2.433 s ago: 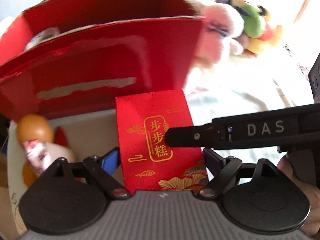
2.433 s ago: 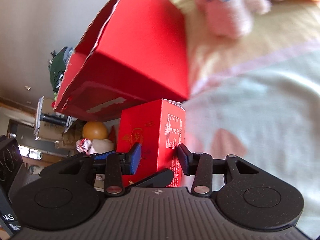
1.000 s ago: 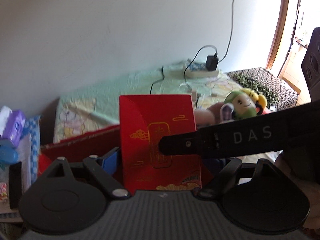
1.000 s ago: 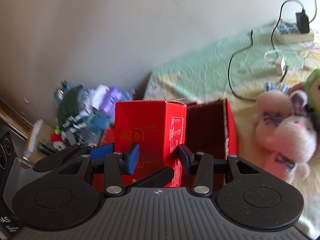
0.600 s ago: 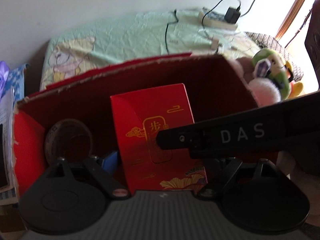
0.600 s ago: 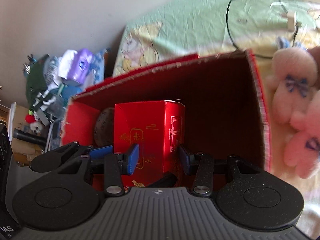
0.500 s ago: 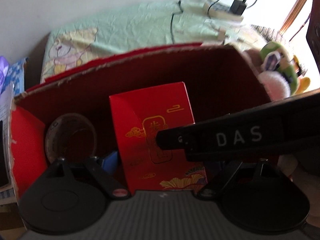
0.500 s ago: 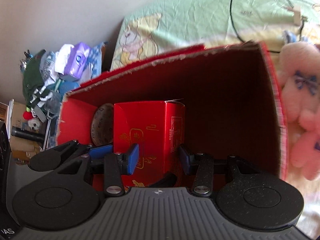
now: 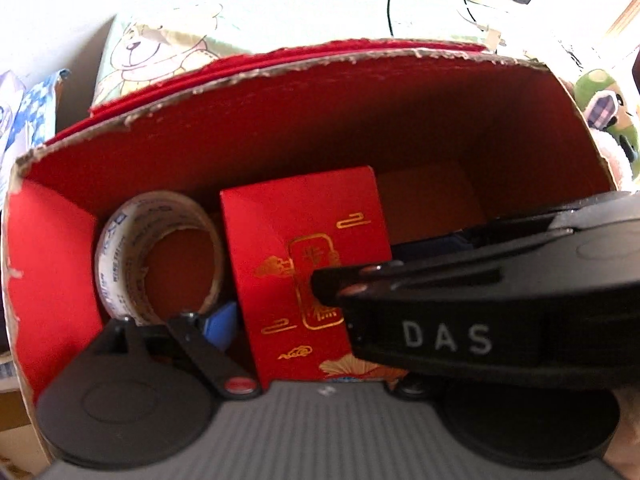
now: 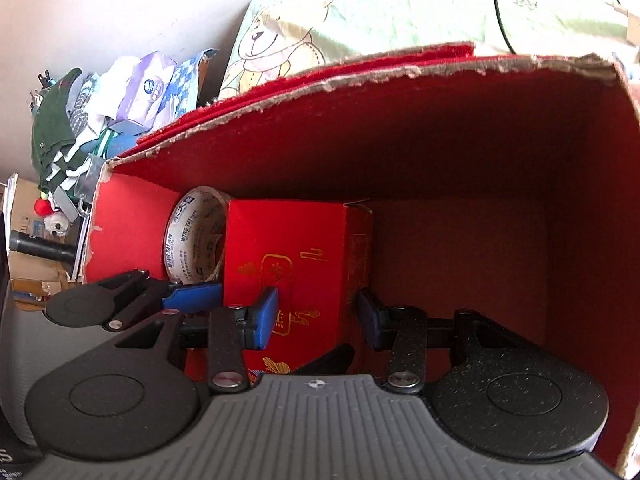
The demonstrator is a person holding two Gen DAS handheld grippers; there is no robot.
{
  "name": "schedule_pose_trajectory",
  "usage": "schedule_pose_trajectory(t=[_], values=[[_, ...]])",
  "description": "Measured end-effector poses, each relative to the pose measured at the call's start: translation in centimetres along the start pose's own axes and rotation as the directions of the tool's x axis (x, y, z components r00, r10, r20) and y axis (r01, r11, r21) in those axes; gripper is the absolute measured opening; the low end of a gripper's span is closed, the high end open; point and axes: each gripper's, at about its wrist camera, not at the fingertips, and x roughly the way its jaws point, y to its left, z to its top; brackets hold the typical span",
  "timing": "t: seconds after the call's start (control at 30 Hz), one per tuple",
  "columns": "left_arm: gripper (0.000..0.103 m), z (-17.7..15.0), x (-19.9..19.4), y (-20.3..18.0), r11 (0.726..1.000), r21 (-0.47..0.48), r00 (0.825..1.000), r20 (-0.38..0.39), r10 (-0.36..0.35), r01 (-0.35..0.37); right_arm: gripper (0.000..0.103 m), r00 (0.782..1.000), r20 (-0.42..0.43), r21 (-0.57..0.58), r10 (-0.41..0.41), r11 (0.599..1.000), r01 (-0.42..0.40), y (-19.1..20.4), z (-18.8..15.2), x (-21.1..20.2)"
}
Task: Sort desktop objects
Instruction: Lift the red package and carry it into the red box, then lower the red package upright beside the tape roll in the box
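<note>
1. Bedding with a cartoon bear print (image 10: 276,36) fills the background; on it sits a big red cardboard box (image 10: 400,128), open at the top, with torn rims.
2. At the box's left end, a roll of clear packing tape (image 9: 160,256) stands on edge.
3. Just right of the tape, apparently touching it, stands a small red gift carton (image 9: 308,256), upright, long axis vertical, well down inside the box.
4. Left gripper (image 9: 308,332): one blue pad sits beside the carton; whether it clamps cannot be told.
5. Right gripper (image 10: 316,316) straddles the carton, jaws slightly parted, pads just off its sides.
6. Right half of the box looks empty.
</note>
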Motion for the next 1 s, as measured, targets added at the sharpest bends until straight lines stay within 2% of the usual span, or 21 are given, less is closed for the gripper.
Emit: schedule_pose_trajectory(t=[0.1,0.27,0.53,0.83,1.0], values=[[0.088,-0.1,0.1,0.2,1.0,-0.015,1.0,-0.006,-0.009,0.008,0.047,1.0,-0.012,0.025,0.01,1.0,-0.009,-0.5,0.1,0.0],[0.089,-0.1,0.3,0.6,0.999,-0.036,1.0,-0.022,-0.018,0.017,0.046,1.0,-0.001,-0.004,-0.011,1.0,0.011,-0.2,0.0,-0.3],[0.09,-0.3,-0.1,0.4,0.999,-0.035,1.0,0.004,0.003,-0.003,0.046,0.999,0.028,-0.001,-0.025,1.0,0.025,-0.6,0.0,-0.9],[0.089,-0.4,-0.6,0.4,0.999,-0.04,0.999,0.024,0.029,-0.028,0.038,0.999,0.036,0.008,0.009,1.0,-0.009,-1.3,-0.1,-1.2],[0.089,-0.4,-0.8,0.5,0.999,-0.042,0.999,0.029,0.031,-0.029,0.037,0.999,0.048,0.002,0.012,1.0,-0.012,-1.8,-0.3,-1.6]])
